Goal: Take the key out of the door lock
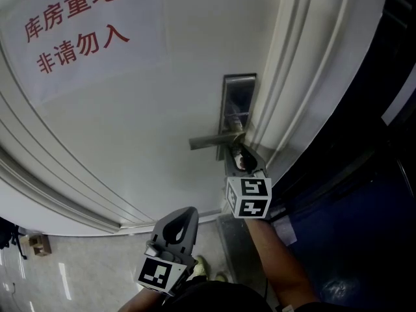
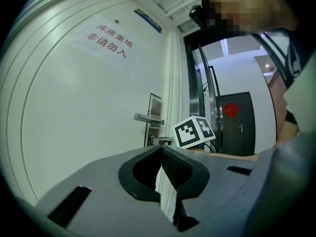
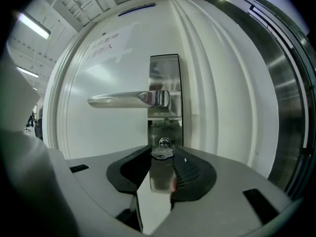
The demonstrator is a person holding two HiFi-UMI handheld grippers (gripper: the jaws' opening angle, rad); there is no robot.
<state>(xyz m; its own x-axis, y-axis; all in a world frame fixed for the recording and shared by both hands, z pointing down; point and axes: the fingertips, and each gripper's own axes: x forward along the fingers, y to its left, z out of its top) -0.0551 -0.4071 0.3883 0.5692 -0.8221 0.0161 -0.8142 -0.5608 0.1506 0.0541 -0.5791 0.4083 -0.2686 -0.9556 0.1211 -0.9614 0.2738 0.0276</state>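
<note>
The silver key (image 3: 160,174) sticks out of the lock cylinder (image 3: 164,142), below the lever handle (image 3: 128,99) on the steel lock plate (image 3: 164,73) of a white door (image 1: 130,109). My right gripper (image 3: 162,156) is at the lock with its pads pressed on the key's flat head. In the head view the right gripper (image 1: 242,158) sits just under the handle (image 1: 211,140) and hides the key. My left gripper (image 1: 185,216) hangs lower and to the left, away from the door. It is shut with nothing in it, and its tips (image 2: 160,151) touch.
The door's moulded edge and frame (image 1: 292,77) run just right of the lock. A paper sign with red characters (image 1: 75,28) hangs on the door at upper left. Beyond the frame is a dark corridor with a red-decorated door (image 2: 236,122). Tiled floor (image 1: 78,272) lies below.
</note>
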